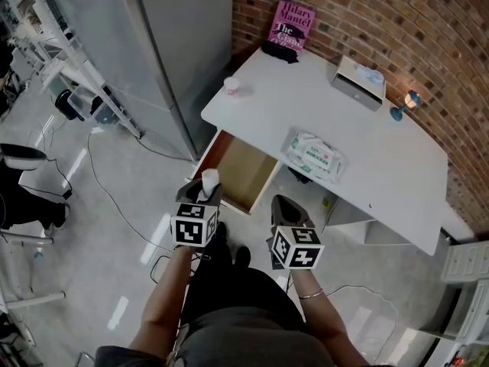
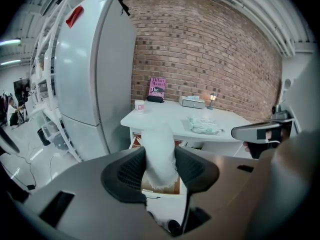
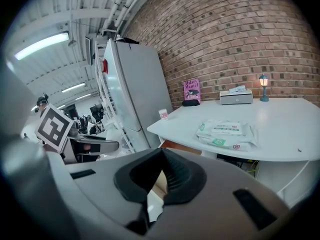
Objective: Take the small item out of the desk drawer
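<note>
The left gripper (image 1: 205, 193) has its jaws set wide but clamped on the item (image 2: 159, 153), a small white, soft-looking roll with a frayed lower edge. It stands upright between the pads, and its top pokes out above them. The wide set seems to be only the roll's own thickness, since both pads press its sides. The item is therefore out of the drawer (image 1: 243, 165), held in the air just in front of and above the drawer's open front. The drawer lies pulled out below and ahead of this gripper, and its wooden floor looks bare from the head view. That suggests the removal itself is done and what remains is to carry the roll off or set it down. Just to the right, level with the left one and apart from it, the right gripper (image 3: 161, 157) points the same way. Its pads meet at the tips with nothing between them, and it appears to be idle, held clear so as not to crowd the drawer. Beyond both grippers is the desk (image 1: 382, 170). A pack of wipes (image 1: 315, 154) lies nearest on it, a cup (image 1: 231, 87) stands at its far left corner, and a book (image 1: 293, 23) leans on the brick wall behind.
</note>
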`<state>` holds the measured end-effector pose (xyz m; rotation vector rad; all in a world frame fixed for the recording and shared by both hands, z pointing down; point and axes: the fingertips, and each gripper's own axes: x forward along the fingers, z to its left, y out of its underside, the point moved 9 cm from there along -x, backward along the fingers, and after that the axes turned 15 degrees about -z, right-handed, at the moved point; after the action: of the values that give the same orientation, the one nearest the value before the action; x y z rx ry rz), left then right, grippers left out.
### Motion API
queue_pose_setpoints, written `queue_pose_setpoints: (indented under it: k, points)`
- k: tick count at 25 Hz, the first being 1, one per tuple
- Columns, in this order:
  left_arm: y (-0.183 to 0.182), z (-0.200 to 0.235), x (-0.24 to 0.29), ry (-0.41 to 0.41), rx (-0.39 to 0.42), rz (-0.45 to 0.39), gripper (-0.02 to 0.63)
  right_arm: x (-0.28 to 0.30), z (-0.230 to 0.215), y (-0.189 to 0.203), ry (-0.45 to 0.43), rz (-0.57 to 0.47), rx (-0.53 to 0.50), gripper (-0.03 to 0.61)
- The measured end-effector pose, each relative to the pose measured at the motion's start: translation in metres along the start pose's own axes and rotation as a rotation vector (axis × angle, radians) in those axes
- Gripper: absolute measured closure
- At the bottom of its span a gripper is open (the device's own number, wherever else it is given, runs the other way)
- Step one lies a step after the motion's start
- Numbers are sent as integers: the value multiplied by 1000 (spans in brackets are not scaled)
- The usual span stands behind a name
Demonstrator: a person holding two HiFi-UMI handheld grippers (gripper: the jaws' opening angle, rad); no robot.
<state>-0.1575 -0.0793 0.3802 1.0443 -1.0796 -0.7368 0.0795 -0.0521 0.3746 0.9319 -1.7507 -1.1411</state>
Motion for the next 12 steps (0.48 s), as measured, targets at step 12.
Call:
queue_pose_setpoints:
  k: [12]
  points:
    - [-7,1,-13,-8,4,-29,423,-4,7,-6,-19,-17,-28,577]
